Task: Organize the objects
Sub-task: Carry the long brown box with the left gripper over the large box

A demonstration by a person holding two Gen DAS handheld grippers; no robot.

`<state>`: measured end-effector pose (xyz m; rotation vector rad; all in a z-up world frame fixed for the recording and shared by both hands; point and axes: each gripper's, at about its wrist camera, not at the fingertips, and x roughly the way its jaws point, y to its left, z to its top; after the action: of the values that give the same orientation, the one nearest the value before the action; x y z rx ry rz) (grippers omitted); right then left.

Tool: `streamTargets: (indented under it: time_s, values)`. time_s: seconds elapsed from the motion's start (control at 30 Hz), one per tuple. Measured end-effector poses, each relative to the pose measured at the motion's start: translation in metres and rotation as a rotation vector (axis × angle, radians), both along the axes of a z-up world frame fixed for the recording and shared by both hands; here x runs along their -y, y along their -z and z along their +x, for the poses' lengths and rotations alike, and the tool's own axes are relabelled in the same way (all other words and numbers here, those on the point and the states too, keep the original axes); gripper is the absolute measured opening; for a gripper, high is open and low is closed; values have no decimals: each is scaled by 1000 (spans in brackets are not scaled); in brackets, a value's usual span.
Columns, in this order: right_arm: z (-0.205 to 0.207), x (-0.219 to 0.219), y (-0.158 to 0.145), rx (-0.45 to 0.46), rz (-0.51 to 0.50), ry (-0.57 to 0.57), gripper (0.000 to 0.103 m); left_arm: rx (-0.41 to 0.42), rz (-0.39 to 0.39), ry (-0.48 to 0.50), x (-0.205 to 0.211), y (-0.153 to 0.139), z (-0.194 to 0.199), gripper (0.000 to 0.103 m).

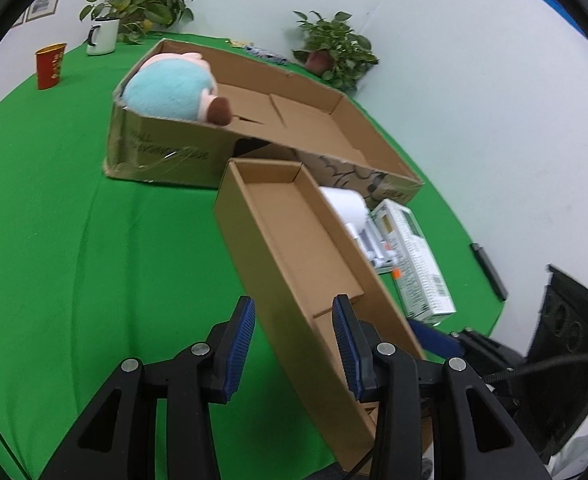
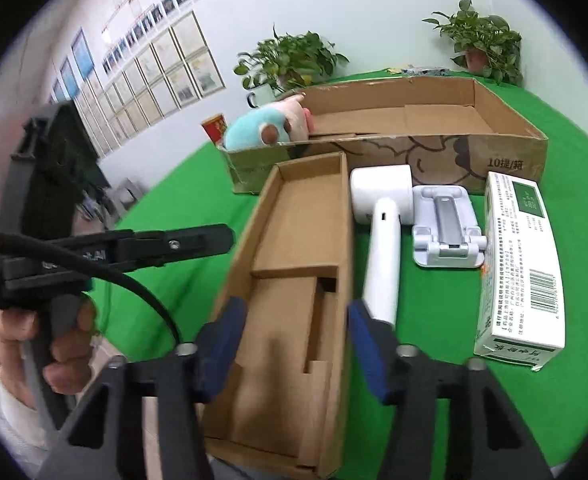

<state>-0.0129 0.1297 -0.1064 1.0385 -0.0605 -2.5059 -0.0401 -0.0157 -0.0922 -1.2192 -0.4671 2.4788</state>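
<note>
Left gripper (image 1: 294,344) jaws wide, straddling the near left wall of the narrow cardboard tray (image 1: 294,240); pads not touching it. Right gripper (image 2: 297,344) jaws wide, over the tray's near end. White handheld device (image 2: 381,216) just right of tray, then phone stand (image 2: 445,224), medicine box (image 2: 517,264). Beyond: large carton (image 2: 473,160) holding plush toy (image 1: 170,88).

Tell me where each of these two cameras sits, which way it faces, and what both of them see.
Left wrist: behind the left tongs, open astride the narrow box's left wall, facing the big carton.
Right wrist: behind the right tongs, open over the same box; the person's left hand shows at left.
Shared: narrow box, carton, plush toy, hair dryer, medicine box.
</note>
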Motion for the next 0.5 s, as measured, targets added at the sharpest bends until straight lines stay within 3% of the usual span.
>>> streamTargets:
  time_s: [0.1, 0.17, 0.5]
  values:
    - [1, 16, 0, 3, 13, -71, 27, 4, -14, -3, 4, 4, 3, 38]
    - [2, 25, -1, -4, 9, -101, 27, 13, -35, -9, 9, 6, 3, 38]
    - [-10, 20, -3, -46, 53, -16, 29, 44, -55, -9, 6, 18, 5, 38]
